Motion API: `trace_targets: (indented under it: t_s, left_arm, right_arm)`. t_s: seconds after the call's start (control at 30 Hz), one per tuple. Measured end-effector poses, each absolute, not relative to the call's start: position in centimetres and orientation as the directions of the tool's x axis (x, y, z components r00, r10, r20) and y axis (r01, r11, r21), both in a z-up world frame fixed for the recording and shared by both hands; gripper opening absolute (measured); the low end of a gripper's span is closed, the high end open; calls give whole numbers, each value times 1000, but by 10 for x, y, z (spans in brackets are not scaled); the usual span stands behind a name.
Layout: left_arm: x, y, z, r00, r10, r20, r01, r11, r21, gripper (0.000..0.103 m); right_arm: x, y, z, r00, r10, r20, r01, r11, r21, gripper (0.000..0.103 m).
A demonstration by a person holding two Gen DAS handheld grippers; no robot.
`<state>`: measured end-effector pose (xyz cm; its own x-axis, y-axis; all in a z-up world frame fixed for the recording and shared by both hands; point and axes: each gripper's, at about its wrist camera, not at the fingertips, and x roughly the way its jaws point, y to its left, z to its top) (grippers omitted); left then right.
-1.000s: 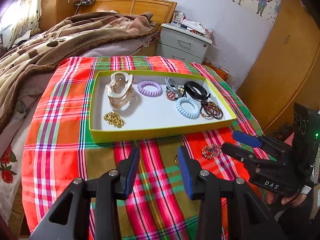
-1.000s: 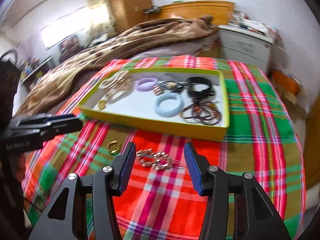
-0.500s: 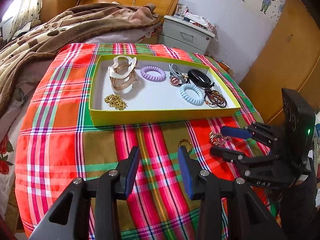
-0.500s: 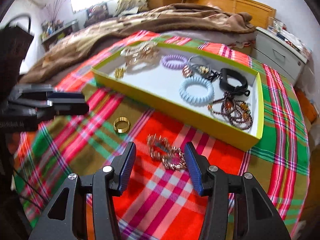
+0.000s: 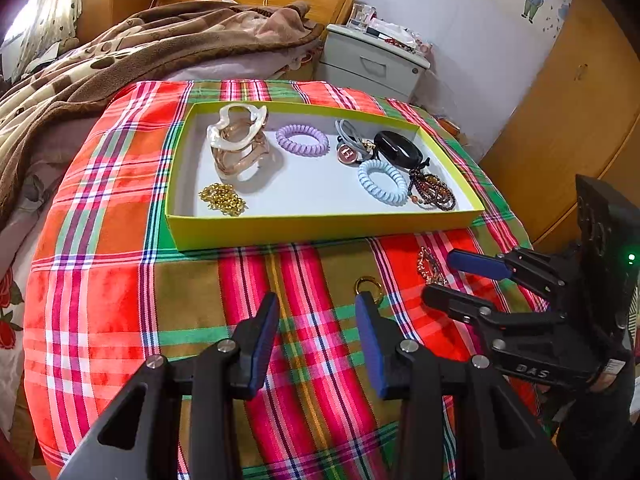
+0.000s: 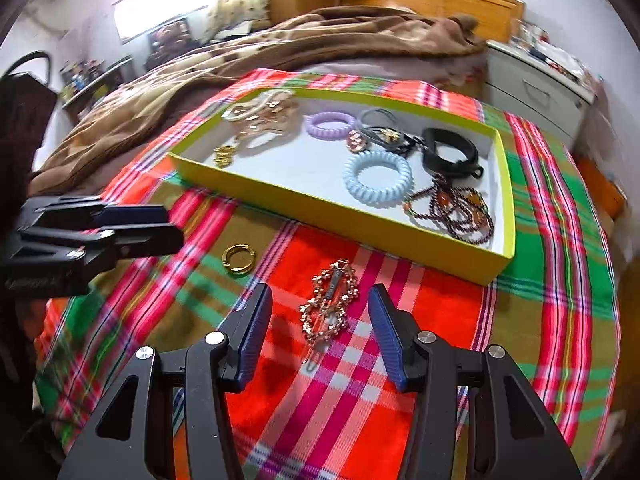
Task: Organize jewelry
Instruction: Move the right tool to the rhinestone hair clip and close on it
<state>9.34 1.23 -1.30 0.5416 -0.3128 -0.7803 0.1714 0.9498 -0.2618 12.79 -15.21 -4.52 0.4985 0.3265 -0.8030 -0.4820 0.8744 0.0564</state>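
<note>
A yellow-green tray (image 5: 320, 230) (image 6: 328, 216) on the plaid cloth holds hair ties, a black band, bead bracelets, a gold chain and a pearly clip. A rhinestone hair clip (image 6: 330, 300) lies on the cloth in front of the tray, between the open jaws of my right gripper (image 6: 320, 322), untouched. In the left wrist view the clip (image 5: 430, 266) peeks out beside the right gripper (image 5: 444, 276). A gold ring (image 6: 239, 258) (image 5: 367, 284) lies left of it, just beyond my open, empty left gripper (image 5: 316, 332), which also shows in the right wrist view (image 6: 170, 226).
The plaid cloth (image 5: 100, 280) covers a raised surface with drop-offs at its edges. A bed with a brown blanket (image 5: 120, 48) lies behind left. A grey nightstand (image 5: 372, 64) and wooden wardrobe (image 5: 568, 92) stand behind right.
My right gripper has moved closer and lower, so the rhinestone clip now lies between its jaws. My left gripper has eased forward toward the gold ring.
</note>
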Motion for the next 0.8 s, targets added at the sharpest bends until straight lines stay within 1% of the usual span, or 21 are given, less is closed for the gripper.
trace_targets:
  t_s: [0.2,0.23,0.33,0.43,0.57,0.8]
  left_arm:
    - [95,12,-17,534,-309,-787,165,951,-262,41]
    - [96,11,-17,533,-309,-787,164,951,-262,41]
    - [97,10,-18,530,-308,-790,163,951,-262,41]
    - [97,8,-20,524,-307,-794,164,952,-260,41]
    - [97,6,-20,520,-307,-797,167,952,-257,41]
    - [98,0,-22,509,-301,-807,174,954,-246,41]
  right_arm:
    - [129,-157,-45,531,297,-793,-413,909,64,50]
    - [129,-158,-46,538,288,-792,-403,913,58,47]
    - [128,-158,-46,553,277,-786,-392,919,49,30]
    - [128,-159,-46,559,276,-782,-391,919,45,25]
    - [124,-160,-45,565,282,-775,-398,916,43,20]
    - [123,-163,-43,574,290,-766,-396,917,51,19]
